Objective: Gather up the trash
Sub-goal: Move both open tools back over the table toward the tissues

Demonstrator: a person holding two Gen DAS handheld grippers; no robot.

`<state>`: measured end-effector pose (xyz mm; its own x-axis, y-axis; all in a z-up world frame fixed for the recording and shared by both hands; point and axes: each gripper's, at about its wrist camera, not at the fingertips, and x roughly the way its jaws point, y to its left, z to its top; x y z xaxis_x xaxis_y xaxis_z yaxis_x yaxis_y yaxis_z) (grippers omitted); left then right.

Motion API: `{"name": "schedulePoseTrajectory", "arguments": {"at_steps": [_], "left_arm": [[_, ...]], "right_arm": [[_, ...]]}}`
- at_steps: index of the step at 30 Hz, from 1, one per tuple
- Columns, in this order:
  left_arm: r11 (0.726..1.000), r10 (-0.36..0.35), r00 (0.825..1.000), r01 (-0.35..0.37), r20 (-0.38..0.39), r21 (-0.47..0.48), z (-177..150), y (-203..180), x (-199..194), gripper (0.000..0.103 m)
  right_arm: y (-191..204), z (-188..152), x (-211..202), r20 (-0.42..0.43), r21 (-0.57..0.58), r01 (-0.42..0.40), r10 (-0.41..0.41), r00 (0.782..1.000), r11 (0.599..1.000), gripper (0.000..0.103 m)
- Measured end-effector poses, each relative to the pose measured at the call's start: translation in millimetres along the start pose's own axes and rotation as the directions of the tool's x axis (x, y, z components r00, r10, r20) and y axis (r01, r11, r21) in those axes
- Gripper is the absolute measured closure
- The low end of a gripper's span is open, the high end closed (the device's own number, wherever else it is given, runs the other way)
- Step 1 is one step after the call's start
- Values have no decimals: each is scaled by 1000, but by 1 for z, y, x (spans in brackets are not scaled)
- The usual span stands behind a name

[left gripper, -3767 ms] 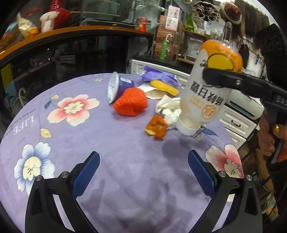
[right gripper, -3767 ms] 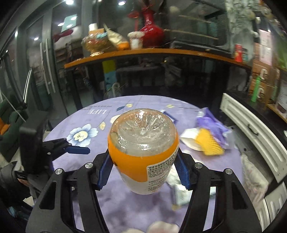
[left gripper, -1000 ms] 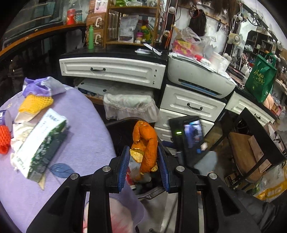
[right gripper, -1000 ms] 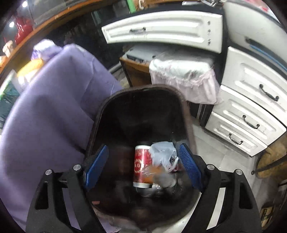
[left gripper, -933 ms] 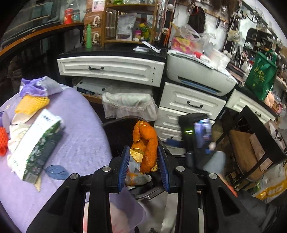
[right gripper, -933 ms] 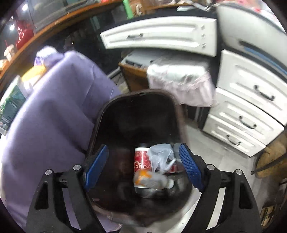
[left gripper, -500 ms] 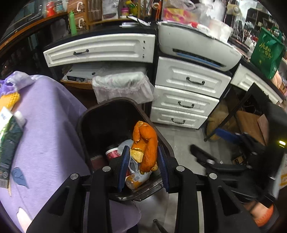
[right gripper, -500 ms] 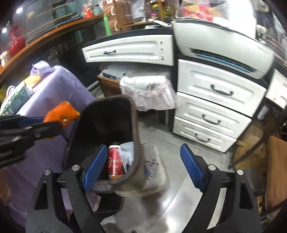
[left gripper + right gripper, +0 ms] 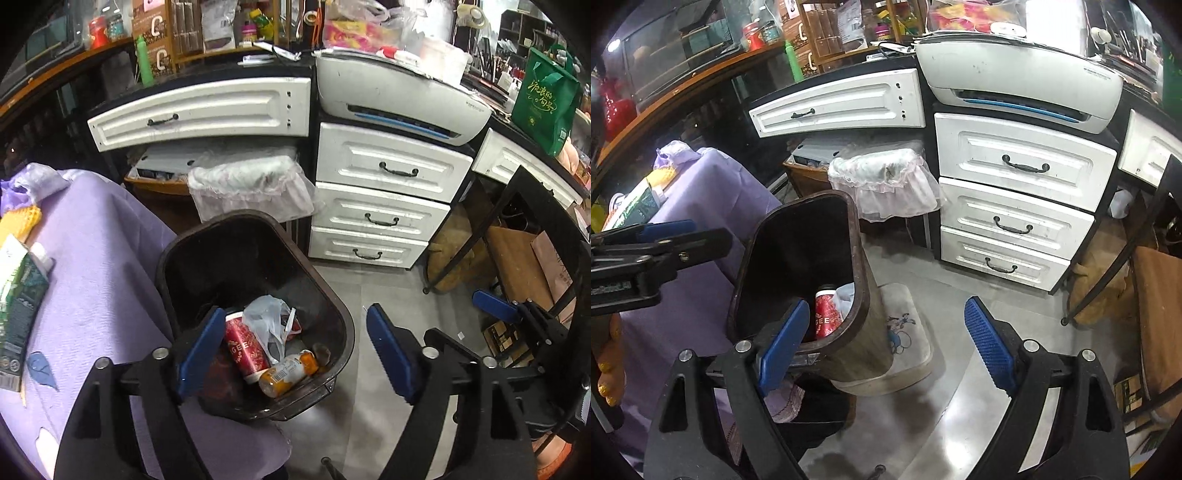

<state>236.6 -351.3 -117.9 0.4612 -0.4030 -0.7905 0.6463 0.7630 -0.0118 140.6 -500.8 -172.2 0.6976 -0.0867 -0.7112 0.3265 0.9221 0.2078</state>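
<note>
White drawers (image 9: 384, 173), printer (image 9: 399, 92) on top, green bag (image 9: 545, 99).

Half a second ago the left gripper (image 9: 297, 352) was clamped on an orange peel above the bin (image 9: 173, 254); now its jaws stand wide apart with nothing between them, and the peel has left them. A bottle (image 9: 288, 373) that the right gripper (image 9: 886, 347) carried over the table earlier now lies in the bin beside the red can (image 9: 245, 349), and that gripper, jaws spread, has drawn back from over the bin.
</note>
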Motion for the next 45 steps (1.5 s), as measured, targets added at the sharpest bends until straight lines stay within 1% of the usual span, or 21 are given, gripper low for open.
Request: {"name": "schedulePoseTrajectory", "arguments": {"at_steps": [5,10,15,18,21,25,30,31,34,39,43,45], "left_arm": [[1000,5,997,-6,76,13,-3,1,-32,17],[999,11,990,-16,142,30,-12,7,-64,13],[1000,23,984,-23,174,-4,-25,27,-89,10],[998,50,981,-45,189,-32,-34,45,-103,9],[996,80,978,-73,194,-45,-42,59,-113,9],[991,120,972,-104,201,-88,-59,85,-130,9],[978,184,964,-160,191,-134,-81,119,-145,8],[974,200,962,-174,186,-145,-86,127,-147,8],[961,237,957,-206,166,-182,-102,152,-154,8],[935,290,947,-250,138,-251,-123,192,-164,8],[921,311,941,-264,132,-288,-135,215,-171,8],[917,311,941,-262,131,-299,-137,222,-172,8]], "right_arm": [[6,2,-9,17,-4,-4,4,1000,1000,18],[22,5,-18,28,-12,-37,37,999,999,18],[51,9,-27,39,-53,-89,91,995,995,18],[72,11,-33,46,-88,-119,124,991,989,18],[93,14,-40,48,-126,-151,158,986,980,18],[122,16,-46,43,-173,-198,208,977,965,18],[163,19,-51,19,-245,-262,275,961,933,18],[169,20,-52,15,-256,-271,284,959,928,17],[192,20,-55,6,-281,-303,318,948,910,12],[230,23,-58,-9,-368,-335,357,934,868,11],[252,29,-54,-54,-383,-377,387,921,844,11],[262,32,-53,-60,-394,-379,388,920,837,11]]}}
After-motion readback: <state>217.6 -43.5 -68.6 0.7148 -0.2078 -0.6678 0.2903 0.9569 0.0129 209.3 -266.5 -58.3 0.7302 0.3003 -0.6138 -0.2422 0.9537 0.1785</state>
